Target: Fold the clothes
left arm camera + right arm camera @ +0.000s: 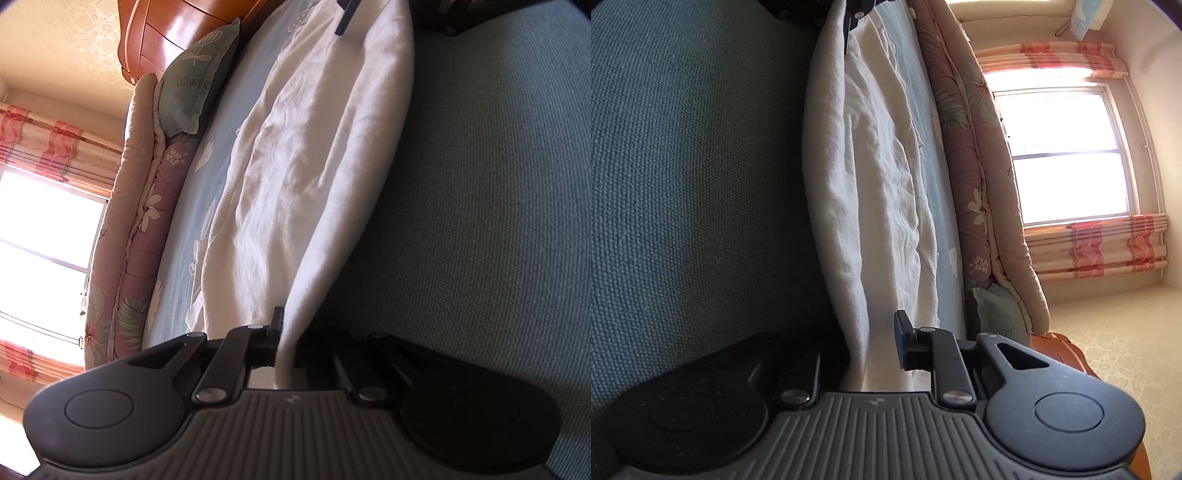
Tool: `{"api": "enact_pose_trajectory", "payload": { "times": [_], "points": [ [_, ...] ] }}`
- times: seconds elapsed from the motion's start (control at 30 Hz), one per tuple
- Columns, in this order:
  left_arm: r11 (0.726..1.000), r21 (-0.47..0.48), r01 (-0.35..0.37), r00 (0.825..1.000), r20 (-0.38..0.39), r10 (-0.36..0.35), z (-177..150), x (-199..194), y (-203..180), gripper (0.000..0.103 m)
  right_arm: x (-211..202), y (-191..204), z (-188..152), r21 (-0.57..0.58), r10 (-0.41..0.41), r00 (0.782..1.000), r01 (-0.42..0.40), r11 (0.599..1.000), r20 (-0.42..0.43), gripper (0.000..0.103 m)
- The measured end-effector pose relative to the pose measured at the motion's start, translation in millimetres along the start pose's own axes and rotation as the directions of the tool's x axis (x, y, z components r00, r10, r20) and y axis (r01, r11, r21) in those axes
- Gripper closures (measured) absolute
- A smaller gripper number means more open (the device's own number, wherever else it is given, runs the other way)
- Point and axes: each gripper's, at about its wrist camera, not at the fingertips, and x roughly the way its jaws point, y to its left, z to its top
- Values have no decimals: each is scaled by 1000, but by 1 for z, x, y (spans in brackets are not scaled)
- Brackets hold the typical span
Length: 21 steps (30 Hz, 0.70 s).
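Setting: a bed with a pale blue printed sheet, viewed on its side in both wrist cameras. A teal woven cloth fills the side of each view opposite the window.

Surroundings, counted:
- One teal cushion printed with a flower and the word FLOWERS, leaning against the wooden headboard.
- One rolled floral quilt, mauve outside with a cream lining, lying along the far edge of the bed, between the garment and the window.
- One window, very bright, with striped pink curtains on either side of it.
- Wallpapered wall with a pale pattern.

Task item: one white garment, wrinkled, lying lengthwise on the bed sheet, with one long edge lifted off the sheet as a standing fold. A ribbed hem shows along the edge nearer the quilt. Nothing lies on top of it; the quilt and cushion sit apart from it.

Left gripper: jaws pressed together, pinching the lifted edge of the white garment at one end; the cloth runs straight out from between the fingers.

Right gripper: jaws slightly spread, the lifted fold of the garment passing between them. One finger stands clear of the cloth with a visible gap; the other finger is hidden behind the fold, so contact on that side cannot be told.

Each gripper appears as a dark shape at the far end of the fold in the other's view.
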Motion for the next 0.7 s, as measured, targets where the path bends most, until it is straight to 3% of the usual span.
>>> {"api": "enact_pose_trajectory", "payload": {
  "times": [0.07, 0.17, 0.3, 0.47, 0.53, 0.6, 0.7],
  "points": [
    [1000, 1, 5, 1000, -9, -5, 0, -2, 3, 103, 1, -3, 0, 15, 10, 1000, -10, 1000, -26, 78],
    [1000, 16, 4, 999, -32, -3, 0, -5, 7, 93, 4, -4, -1, 20, 16, 999, -15, 1000, -32, 79],
    [999, 37, -9, 999, -48, 10, -7, -8, 6, 89, 5, 1, 0, 19, 39, 998, -38, 999, -41, 94],
    [998, 62, -11, 998, -67, 15, -6, -5, -1, 102, 7, 1, -1, 33, 42, 998, -41, 999, -38, 94],
    [996, 90, -19, 997, -72, 26, -4, -5, -3, 102, 6, 2, 0, 24, 44, 998, -43, 999, -42, 94],
    [992, 118, -39, 997, -61, 47, -6, -7, -2, 93, 4, 2, -1, 13, 43, 998, -43, 999, -42, 94],
    [992, 120, -34, 996, -72, 43, -10, -7, 2, 93, 4, 4, -1, -3, 37, 999, -37, 999, -40, 94]
  ]
}}
